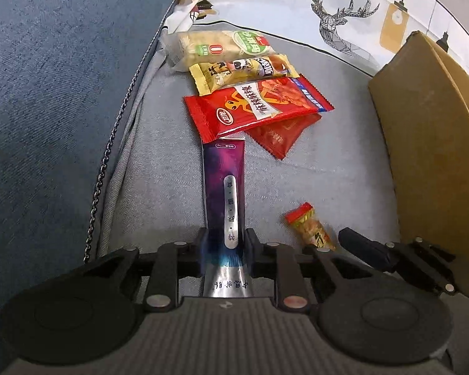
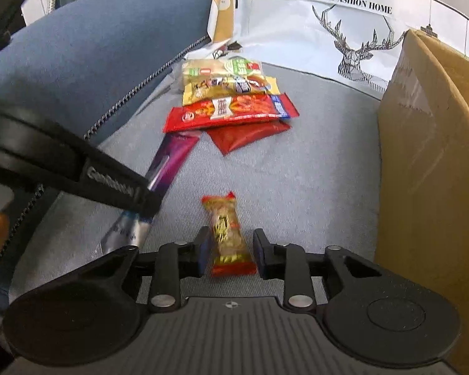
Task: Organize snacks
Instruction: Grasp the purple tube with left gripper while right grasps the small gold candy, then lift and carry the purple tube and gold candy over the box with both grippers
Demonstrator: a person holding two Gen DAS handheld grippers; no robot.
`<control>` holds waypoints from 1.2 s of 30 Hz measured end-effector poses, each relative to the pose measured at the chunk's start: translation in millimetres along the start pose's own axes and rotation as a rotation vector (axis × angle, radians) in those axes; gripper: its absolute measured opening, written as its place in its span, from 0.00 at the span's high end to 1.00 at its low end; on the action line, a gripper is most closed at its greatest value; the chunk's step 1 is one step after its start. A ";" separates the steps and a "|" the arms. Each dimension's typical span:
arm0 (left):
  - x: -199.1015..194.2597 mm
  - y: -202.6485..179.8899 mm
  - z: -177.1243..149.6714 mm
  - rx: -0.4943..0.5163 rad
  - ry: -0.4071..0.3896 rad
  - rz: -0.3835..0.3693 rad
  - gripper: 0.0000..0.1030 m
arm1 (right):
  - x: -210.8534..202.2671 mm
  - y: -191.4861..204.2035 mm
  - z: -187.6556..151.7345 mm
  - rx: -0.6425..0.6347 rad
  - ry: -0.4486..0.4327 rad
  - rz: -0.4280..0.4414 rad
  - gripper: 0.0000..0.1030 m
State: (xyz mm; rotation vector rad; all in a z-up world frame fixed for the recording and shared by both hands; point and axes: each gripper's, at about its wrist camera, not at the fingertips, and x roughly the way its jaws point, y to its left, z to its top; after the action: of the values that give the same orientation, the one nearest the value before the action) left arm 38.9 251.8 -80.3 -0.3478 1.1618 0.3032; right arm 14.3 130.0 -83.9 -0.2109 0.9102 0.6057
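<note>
My left gripper pinches purple stick pack near its end, far end touching snack row, to line it up. My right gripper spread around small candy on cushion, pads not pressing.

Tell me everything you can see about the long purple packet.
The purple packet is a long, narrow, glossy sachet that looks like foil. It is purple along most of its length, with a silver strip of characters down the middle and a silver sealed end. It lies flat on the grey cushion. The left gripper is closed on it near the silver end. Its far end is tucked under the red packet at the near edge of the snack pile.
</note>
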 end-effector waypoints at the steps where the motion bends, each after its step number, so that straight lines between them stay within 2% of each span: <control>1: 1.1 -0.8 -0.4 0.004 0.000 0.002 0.74 | 0.2 -0.4 0.6 -0.001 -0.007 0.003 0.67; 9: 6.4 -9.9 1.6 0.056 -0.007 0.033 0.71 | 10.0 -1.8 -0.7 -0.021 -0.003 -0.013 0.67; 10: 6.3 -10.2 1.1 0.061 -0.009 0.037 0.73 | 10.1 -1.9 -0.8 -0.023 -0.005 -0.014 0.68; 12: 5.4 -9.5 0.7 0.061 -0.014 0.035 0.77 | 9.6 -1.8 -1.3 -0.026 -0.010 -0.020 0.80; 18: -4.5 -4.9 1.2 0.019 -0.045 0.012 0.82 | 2.0 -6.3 2.1 0.005 -0.037 -0.015 0.82; 23: -19.3 -5.6 1.4 -0.007 -0.109 -0.019 0.83 | -8.1 -7.6 5.5 0.009 -0.080 -0.019 0.82; 26: -32.6 -4.9 1.4 -0.025 -0.176 -0.039 0.84 | -17.3 -8.7 8.6 0.017 -0.113 -0.016 0.82; 30: -52.4 -4.0 -0.7 -0.056 -0.273 -0.058 0.89 | -33.4 -10.6 13.2 0.027 -0.161 -0.022 0.82; 32: -60.8 -3.2 -0.3 -0.072 -0.315 -0.068 0.99 | -41.7 -12.7 14.0 0.025 -0.188 -0.025 0.82; 36: -70.0 -2.5 -0.2 -0.091 -0.365 -0.100 1.00 | -57.3 -19.3 14.1 0.016 -0.240 -0.032 0.82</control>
State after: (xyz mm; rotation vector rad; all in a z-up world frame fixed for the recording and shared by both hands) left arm 14.0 245.7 -15.1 -0.4093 0.7716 0.3174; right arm 8.5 97.1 -31.5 -0.1350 0.6780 0.5802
